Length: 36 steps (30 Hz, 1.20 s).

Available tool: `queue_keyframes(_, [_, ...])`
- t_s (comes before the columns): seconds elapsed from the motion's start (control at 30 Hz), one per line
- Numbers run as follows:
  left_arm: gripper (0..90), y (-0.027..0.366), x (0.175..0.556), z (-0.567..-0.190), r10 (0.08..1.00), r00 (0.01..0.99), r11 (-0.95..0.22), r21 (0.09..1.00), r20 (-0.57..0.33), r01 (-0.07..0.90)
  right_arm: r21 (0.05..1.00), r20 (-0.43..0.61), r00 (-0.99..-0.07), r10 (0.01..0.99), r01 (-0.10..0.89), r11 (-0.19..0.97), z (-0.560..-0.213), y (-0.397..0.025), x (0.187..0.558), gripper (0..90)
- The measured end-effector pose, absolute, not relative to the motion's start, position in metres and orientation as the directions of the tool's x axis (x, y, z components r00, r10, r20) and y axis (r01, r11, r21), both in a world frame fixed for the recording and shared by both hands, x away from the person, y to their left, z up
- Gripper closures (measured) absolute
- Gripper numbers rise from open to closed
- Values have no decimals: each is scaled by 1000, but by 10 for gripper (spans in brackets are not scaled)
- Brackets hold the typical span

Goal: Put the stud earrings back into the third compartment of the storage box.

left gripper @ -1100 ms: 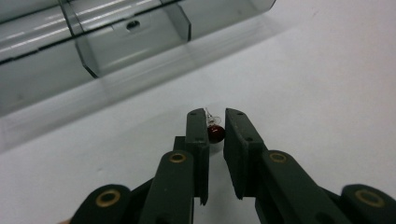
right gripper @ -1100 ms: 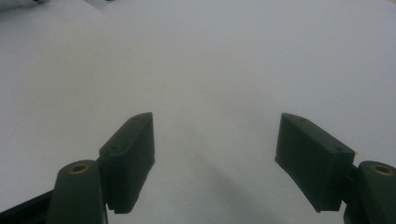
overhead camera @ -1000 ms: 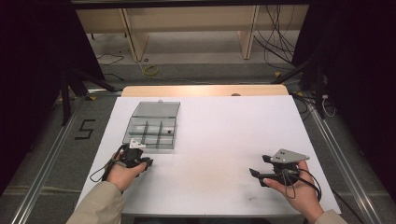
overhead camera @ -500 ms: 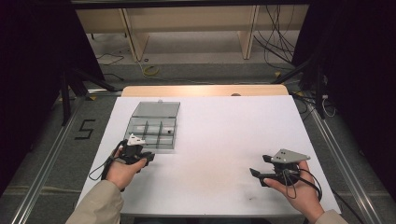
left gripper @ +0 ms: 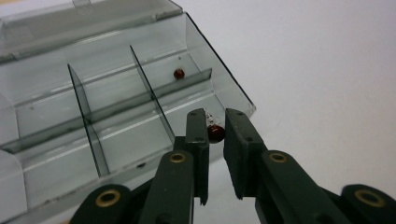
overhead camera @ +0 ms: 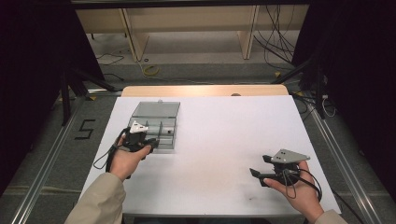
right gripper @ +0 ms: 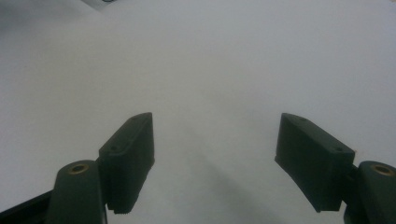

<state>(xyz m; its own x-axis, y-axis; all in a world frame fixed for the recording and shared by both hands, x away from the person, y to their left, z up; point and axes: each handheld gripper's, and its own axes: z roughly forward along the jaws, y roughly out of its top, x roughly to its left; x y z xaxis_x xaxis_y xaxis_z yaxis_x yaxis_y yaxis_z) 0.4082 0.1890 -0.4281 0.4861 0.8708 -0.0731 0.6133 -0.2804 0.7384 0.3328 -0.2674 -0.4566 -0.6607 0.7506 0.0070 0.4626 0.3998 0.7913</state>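
The left gripper (left gripper: 215,123) has its jaws nearly closed, pinching one small dark red bead (left gripper: 215,133) right between the tips. It's holding that bead over the near right corner of the box (left gripper: 112,93), just above the front wall. From the high view, the left gripper (overhead camera: 145,140) sits at the box's near edge, held in the left hand (overhead camera: 125,158).

The box is clear plastic with dividers making several compartments, I count six or so but the left end is cut off. Its lid (overhead camera: 156,109) is flipped open, lying flat behind it. A second red bead (left gripper: 179,73) sits in the back right compartment, next to the divider. So two beads total: one held, one in the box.

The right gripper (right gripper: 215,140) is wide open, nothing in it, just hovering over bare white table (right gripper: 210,56). In the high view, it's (overhead camera: 261,177) well apart from the box, near the table's front right, held in the right hand (overhead camera: 299,191).
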Motion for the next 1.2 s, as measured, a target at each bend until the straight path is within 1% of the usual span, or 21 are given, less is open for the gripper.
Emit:
queue_keyframes(0.17, [793,186,416,-424,875,476,-260,745,-88,615,794,10,-662,749,461,397,-456,-268,333,285])
queue_keyframes(0.5, [793,182,429,-415,884,463,-259,763,-60,593,793,12,-660,751,464,395,-457,-268,333,284])
queue_keyframes(0.77, [793,174,439,-416,880,475,-298,752,-23,588,793,14,-660,751,465,394,-457,-268,333,285])
queue_keyframes(1.2, [793,165,459,-420,890,455,-300,737,-11,606,797,15,-660,751,461,389,-456,-269,332,285])
